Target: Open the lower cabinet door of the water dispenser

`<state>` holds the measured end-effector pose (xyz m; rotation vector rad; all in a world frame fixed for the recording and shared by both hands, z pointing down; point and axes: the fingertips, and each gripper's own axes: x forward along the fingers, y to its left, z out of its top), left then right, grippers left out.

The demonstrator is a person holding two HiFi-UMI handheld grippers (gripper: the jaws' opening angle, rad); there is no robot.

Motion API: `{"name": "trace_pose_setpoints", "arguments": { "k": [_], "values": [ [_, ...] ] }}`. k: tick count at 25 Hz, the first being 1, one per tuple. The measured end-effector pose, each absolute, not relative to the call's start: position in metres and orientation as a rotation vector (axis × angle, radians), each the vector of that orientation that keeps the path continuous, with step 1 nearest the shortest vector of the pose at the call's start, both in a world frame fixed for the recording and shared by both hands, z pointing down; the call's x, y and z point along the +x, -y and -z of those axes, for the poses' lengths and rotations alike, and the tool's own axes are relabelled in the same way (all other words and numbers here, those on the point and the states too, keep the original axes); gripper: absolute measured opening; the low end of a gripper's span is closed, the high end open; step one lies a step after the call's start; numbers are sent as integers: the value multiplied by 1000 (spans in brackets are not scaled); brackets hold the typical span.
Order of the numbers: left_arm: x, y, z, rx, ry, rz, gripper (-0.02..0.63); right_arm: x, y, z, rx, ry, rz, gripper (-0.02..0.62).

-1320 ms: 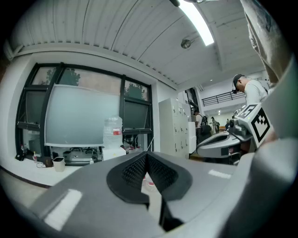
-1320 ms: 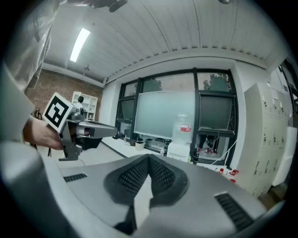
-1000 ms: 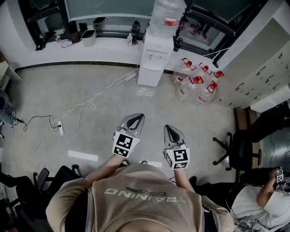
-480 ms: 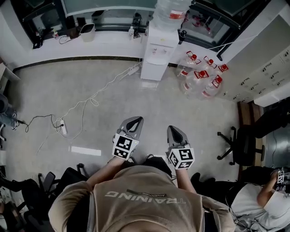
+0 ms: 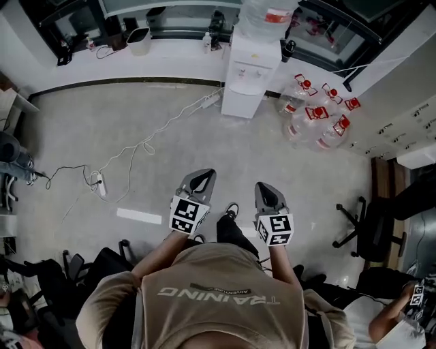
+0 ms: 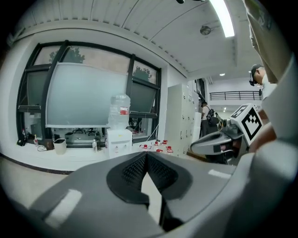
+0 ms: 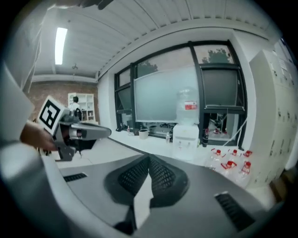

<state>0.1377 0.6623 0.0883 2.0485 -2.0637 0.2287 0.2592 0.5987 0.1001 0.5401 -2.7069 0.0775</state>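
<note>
White plastic, the dispenser (image 5: 251, 75) is standing at the upper middle of the head view, against the long surface (image 5: 163, 67) under the windows. It is sitting well apart from both hand-held grippers. Its lower door (image 5: 240, 102) is facing the person and is looking shut, though it is showing too small to be sure.

By my judgement the task is not yet getting under way. Nothing is touching the door, so the approach, the grip on the door and the pull are all remaining.

The left hand-held gripper (image 5: 202, 175) and the right hand-held gripper (image 5: 264, 186) are hovering side by side at the lower middle of the frame, over bare floor (image 5: 286, 163). Both are pointing toward the dispenser, and each is keeping its jaws pressed together with nothing between them.

Counting what is showing:
- one dispenser
- one bottle (image 5: 269, 12) sitting on top of it
- two hand-held grippers
- at least five red-capped spare bottles (image 5: 306, 119), clustering on the floor just right of the dispenser
- one bin (image 5: 139, 41) on the surface at the upper left
- one power strip (image 5: 101, 183) lying on the floor at the left
- one chair (image 5: 361, 228) at the right edge
</note>
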Motion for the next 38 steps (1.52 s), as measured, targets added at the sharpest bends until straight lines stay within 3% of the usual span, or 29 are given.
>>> {"name": "trace_pose_setpoints", "arguments": {
  "k": [3, 7, 14, 28, 38],
  "values": [
    [130, -633, -83, 2029, 2054, -271, 0, 244, -568, -107, 457, 2681, 30, 8],
    [105, -592, -76, 1978, 2076, -355, 0, 234, -515, -91, 460, 2780, -114, 8],
    [103, -502, -71, 1955, 2061, -232, 0, 245, -409, -87, 530, 2799, -217, 8],
    [57, -422, -90, 1988, 2064, -290, 0, 216, -333, -119, 638, 2729, -291, 8],
    [-6, -331, -78, 2205, 2024, -278, 0, 143, -255, -76, 772, 2711, -139, 8]
  ]
}}
